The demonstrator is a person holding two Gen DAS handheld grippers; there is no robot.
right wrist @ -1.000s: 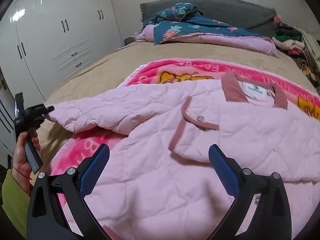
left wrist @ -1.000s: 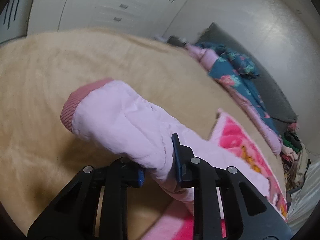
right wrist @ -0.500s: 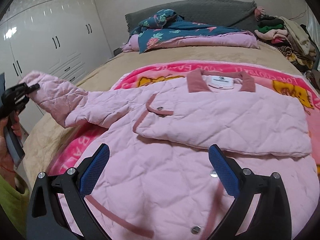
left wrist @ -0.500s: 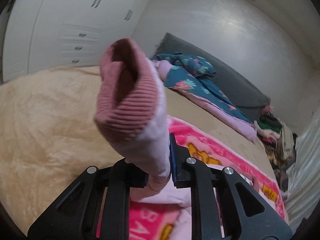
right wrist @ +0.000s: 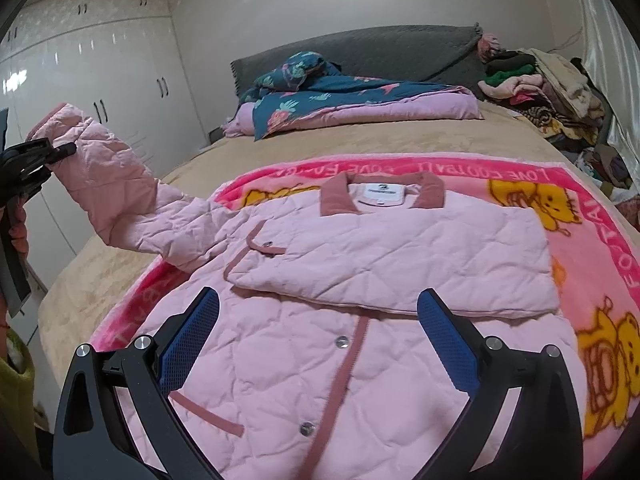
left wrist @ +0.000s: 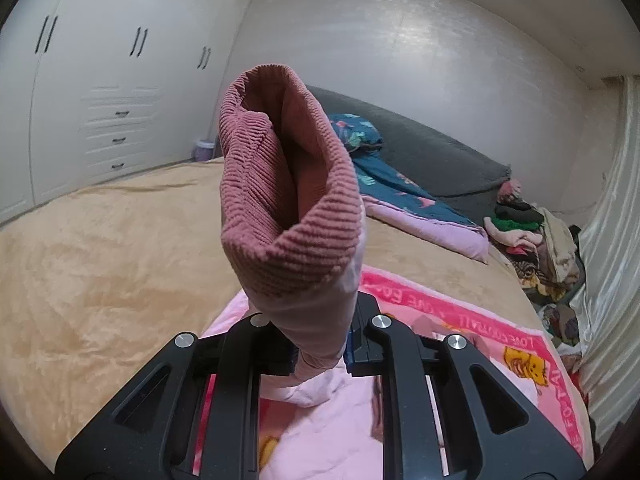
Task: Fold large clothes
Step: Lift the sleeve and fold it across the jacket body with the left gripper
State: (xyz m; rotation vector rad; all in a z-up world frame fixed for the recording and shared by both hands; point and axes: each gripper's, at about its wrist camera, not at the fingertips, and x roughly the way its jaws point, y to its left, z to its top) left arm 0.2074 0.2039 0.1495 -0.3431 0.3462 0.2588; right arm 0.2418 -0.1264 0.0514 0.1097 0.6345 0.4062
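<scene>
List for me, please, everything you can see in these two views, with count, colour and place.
quilted jacket: one, pale pink with dusty-rose trim, spread on the blanket, one sleeve lifted off the bed
sleeve cuff: one, dusty-rose ribbed, just beyond the left gripper
blanket: one, bright pink with yellow cartoon figures, under the jacket
bed cover: one, tan
duvet: one, teal floral and lilac, by the grey headboard
clothes pile: one, mixed colours, far corner
wardrobe: one, white
left gripper: shut on the sleeve
right gripper: open, over the jacket
</scene>
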